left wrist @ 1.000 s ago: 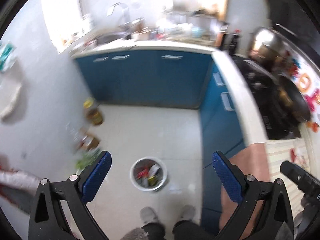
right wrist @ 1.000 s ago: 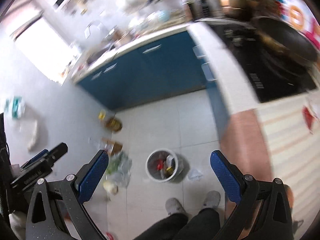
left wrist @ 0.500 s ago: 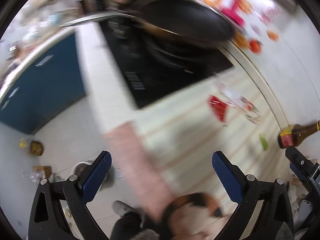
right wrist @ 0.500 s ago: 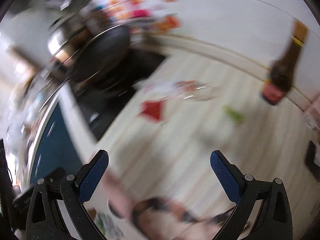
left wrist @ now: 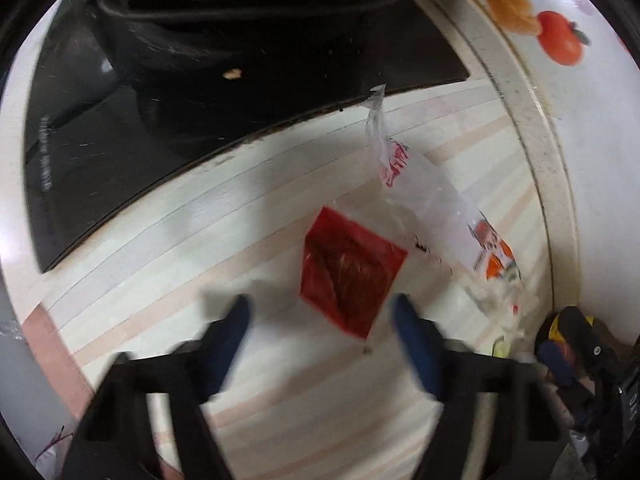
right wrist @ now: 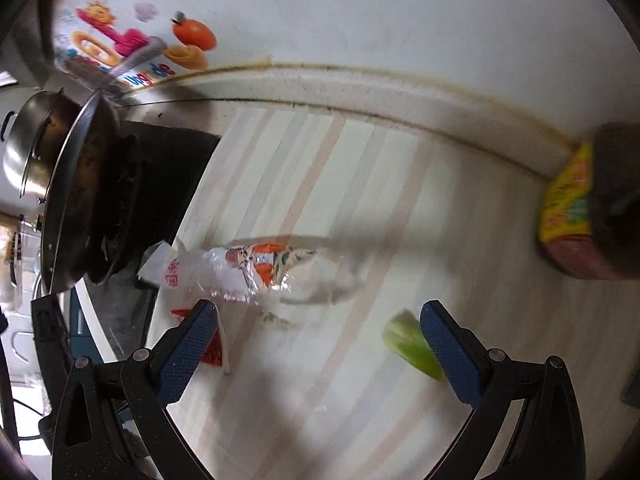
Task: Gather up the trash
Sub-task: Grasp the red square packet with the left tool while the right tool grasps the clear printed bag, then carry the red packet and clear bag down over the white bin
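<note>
Both grippers have swung from the floor bin a second ago down over the striped counter (left wrist: 160, 240). My left gripper (left wrist: 320, 312), blurred, stands wide apart and holds nothing, with the red packet (left wrist: 350, 272) at its 12 o'clock. A clear printed wrapper (left wrist: 432, 200) lies at 1 o'clock; its red lettering is unreadable. My right gripper (right wrist: 318, 332) is spread wide and empty, a green scrap (right wrist: 410, 346) beside its right finger, a yellow-labelled bottle (right wrist: 588, 208) at 2 o'clock.
</note>
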Tool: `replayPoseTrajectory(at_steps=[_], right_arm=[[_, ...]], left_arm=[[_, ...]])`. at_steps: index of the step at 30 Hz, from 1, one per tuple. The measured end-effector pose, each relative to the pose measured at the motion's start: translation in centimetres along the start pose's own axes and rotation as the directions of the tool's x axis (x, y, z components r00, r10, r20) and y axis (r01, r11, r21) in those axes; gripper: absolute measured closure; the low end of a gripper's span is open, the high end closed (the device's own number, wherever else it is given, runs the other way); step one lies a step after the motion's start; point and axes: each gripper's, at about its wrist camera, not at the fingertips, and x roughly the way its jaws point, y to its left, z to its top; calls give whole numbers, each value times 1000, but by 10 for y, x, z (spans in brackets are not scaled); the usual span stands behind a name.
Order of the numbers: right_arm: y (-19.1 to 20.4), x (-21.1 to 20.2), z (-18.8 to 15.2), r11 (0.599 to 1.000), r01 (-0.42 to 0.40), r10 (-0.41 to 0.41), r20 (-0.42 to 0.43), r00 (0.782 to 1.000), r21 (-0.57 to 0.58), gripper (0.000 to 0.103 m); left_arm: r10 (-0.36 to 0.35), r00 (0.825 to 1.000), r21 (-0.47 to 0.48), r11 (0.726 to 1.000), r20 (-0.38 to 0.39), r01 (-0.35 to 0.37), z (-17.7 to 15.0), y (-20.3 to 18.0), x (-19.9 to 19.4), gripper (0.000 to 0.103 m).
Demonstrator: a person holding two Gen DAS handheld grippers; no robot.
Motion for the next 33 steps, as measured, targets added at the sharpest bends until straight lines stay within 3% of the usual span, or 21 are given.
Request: replayPoseTrajectory(at_steps=[2, 3, 4, 6, 8, 9, 15, 20, 26, 33], right_arm=[[0, 14, 5, 1000, -1, 2, -16, 1000, 15, 6], [1, 22, 7, 1000, -4, 5, -30, 1000, 20, 10], [2, 29, 8, 1000, -5, 6, -46, 999, 23, 18], [5, 46, 9, 1000, 5, -3, -83, 997, 24, 45], [8, 53, 5, 1000, 17, -16, -97, 995, 14, 95], [10, 53, 2, 1000, 23, -22, -81, 996, 10, 99], [24, 20, -15, 1000, -11, 12, 37, 999, -29, 102], [51, -18, -36, 996, -40, 49, 109, 993, -83, 102], [89, -57, -73, 984, -87, 109, 135, 985, -157, 102], [154, -98, -148, 934, -175, 214, 96, 972, -310, 102]], left_arm=[[19, 1000, -2, 1000, 0, -19, 6, -1, 3, 83], [25, 1000, 8, 1000, 3, -25, 7, -2, 1, 94], [36, 999, 14, 999, 0, -36, 8, -2, 1, 96], [74, 997, 47, 996, 23, -76, 5, -3, -3, 98], [99, 994, 71, 992, 52, -102, -1, -3, -10, 99], [107, 992, 81, 990, 72, -113, -5, -2, -16, 99], [146, 971, 103, 980, 191, -168, -28, 16, -65, 99], [137, 955, 54, 986, 262, -156, -50, 66, -111, 99], [134, 931, -22, 991, 339, -135, -78, 127, -155, 100], [122, 905, -121, 989, 408, -79, -127, 199, -196, 100]])
